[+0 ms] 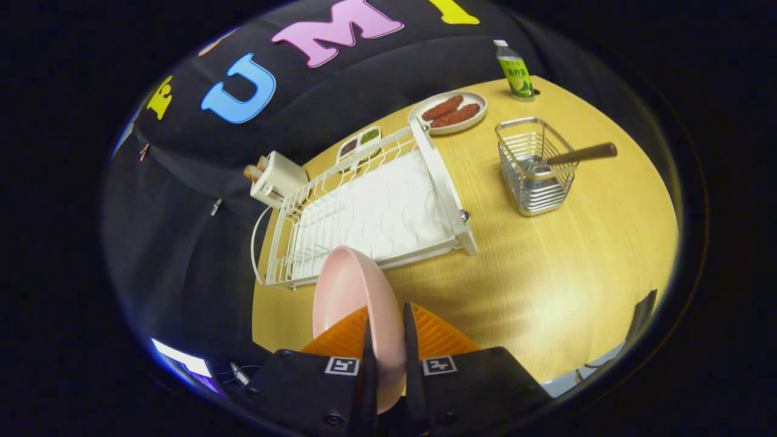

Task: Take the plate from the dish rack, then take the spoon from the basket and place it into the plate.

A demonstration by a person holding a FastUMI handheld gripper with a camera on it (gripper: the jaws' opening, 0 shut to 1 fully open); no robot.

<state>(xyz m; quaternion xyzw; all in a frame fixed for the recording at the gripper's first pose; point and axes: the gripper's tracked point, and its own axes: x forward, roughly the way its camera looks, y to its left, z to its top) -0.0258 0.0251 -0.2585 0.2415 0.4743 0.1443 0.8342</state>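
Smooth matt pink plate (352,291), seemingly plastic; pale wood-grain counter (546,267) with soft sheen; shiny metal wire basket (534,170) at two o'clock holding a brown wooden-handled spoon (576,155); glossy white coated-wire dish rack (370,212)

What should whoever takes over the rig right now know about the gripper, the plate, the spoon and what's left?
Gripper: shut on the pink round plate, both fingers pinching its rim, plate held on edge above the round wooden table.
White wire dish rack: just beyond the plate, with no dishes in it.
Wooden-handled spoon: in the metal wire basket, to the right of the rack, handle leaning out over the rim.
Done: plate is out of the rack.
Left: set the plate flat on the table, release it, take the spoon from the basket, place it in the plate.
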